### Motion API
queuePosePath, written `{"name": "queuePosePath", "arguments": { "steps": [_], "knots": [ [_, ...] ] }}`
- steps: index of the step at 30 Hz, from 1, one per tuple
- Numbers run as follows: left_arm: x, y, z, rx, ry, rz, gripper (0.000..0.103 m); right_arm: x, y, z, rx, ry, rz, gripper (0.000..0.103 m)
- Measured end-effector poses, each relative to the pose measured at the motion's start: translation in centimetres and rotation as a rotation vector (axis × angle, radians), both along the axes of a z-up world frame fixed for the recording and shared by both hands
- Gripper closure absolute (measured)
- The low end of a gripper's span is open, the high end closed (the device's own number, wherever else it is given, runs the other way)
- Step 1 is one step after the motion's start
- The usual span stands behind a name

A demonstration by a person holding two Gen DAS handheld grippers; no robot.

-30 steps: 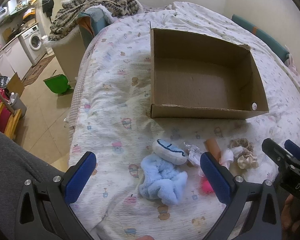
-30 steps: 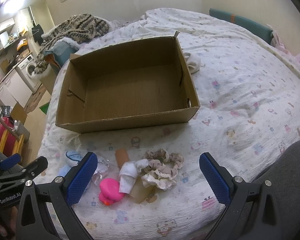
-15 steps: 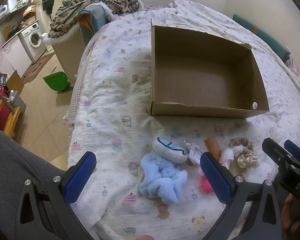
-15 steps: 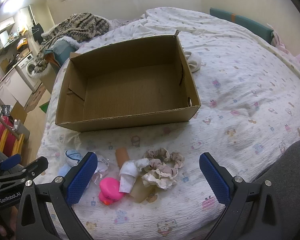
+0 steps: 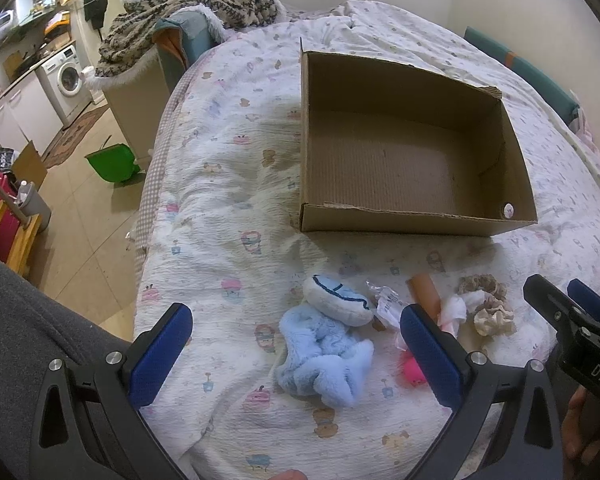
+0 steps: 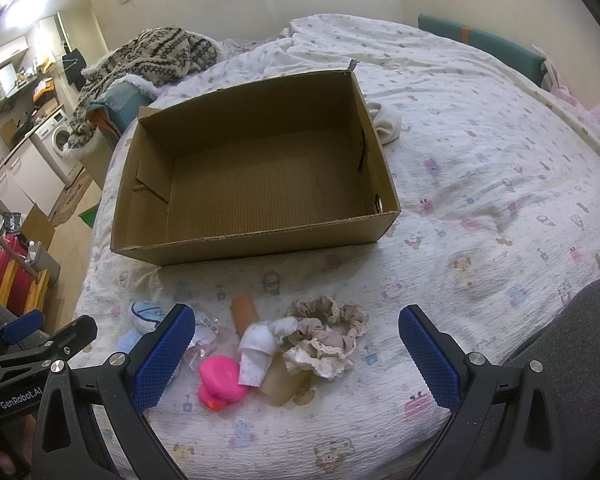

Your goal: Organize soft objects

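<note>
An open, empty cardboard box point(image 5: 416, 222) point(image 6: 260, 244) stands on the bed. In front of it lies a small pile: a light blue plush toy point(image 5: 324, 356), a white-and-blue soft piece point(image 5: 336, 294), beige scrunchies point(image 6: 328, 338) point(image 5: 488, 304), a white cloth point(image 6: 260, 344), a pink rubber duck point(image 6: 220, 382) and cardboard tubes point(image 6: 244, 312). My left gripper point(image 5: 296, 360) is open and empty, hovering just before the blue plush. My right gripper point(image 6: 296, 362) is open and empty, above the duck and scrunchies.
The bed point(image 6: 480, 168) has a patterned white cover. A white sock point(image 6: 386, 122) lies right of the box. A knitted blanket point(image 5: 188, 4) lies at the bed's far left. The floor with a green bin point(image 5: 112, 162) lies left of the bed edge.
The left gripper's view has shifted slightly, and the box sits a little lower in the right wrist view. Both grippers stay open; no object has moved.
</note>
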State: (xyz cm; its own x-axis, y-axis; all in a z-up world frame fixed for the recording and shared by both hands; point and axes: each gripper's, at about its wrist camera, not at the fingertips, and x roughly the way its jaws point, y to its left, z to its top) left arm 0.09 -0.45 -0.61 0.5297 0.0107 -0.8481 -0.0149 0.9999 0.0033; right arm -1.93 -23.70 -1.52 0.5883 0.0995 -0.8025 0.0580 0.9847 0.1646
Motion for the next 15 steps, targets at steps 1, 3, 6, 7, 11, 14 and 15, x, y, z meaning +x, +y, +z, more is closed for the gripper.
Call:
{"name": "queuePosePath", "arguments": {
  "steps": [1,3,6,7,11,14,15],
  "knots": [
    [0.0,-0.01,0.0,0.0,0.0,-0.001,0.0,0.0,0.02,0.0,0.0,0.0,0.0,0.0],
    [0.01,0.01,-0.01,0.0,0.002,0.0,0.0,0.01,0.01,-0.01,-0.001,0.001,0.0,0.0],
    [0.0,-0.06,-0.02,0.0,0.003,0.0,0.0,-0.05,0.02,-0.01,-0.002,0.003,0.002,0.0],
    [-0.02,-0.08,-0.01,0.0,0.003,0.0,0.0,-0.04,0.02,-0.01,-0.002,0.002,0.001,0.0],
    [0.02,-0.07,0.01,0.003,0.003,-0.001,0.0,-0.01,0.04,-0.03,0.001,0.003,-0.001,0.0],
    [0.02,-0.07,0.01,0.001,0.004,0.001,0.0,0.0,0.05,-0.03,0.0,0.004,0.0,0.0],
    [0.02,-0.07,0.01,0.0,0.003,0.001,0.0,-0.02,0.11,-0.02,0.0,0.004,0.002,0.0]
  ]
}}
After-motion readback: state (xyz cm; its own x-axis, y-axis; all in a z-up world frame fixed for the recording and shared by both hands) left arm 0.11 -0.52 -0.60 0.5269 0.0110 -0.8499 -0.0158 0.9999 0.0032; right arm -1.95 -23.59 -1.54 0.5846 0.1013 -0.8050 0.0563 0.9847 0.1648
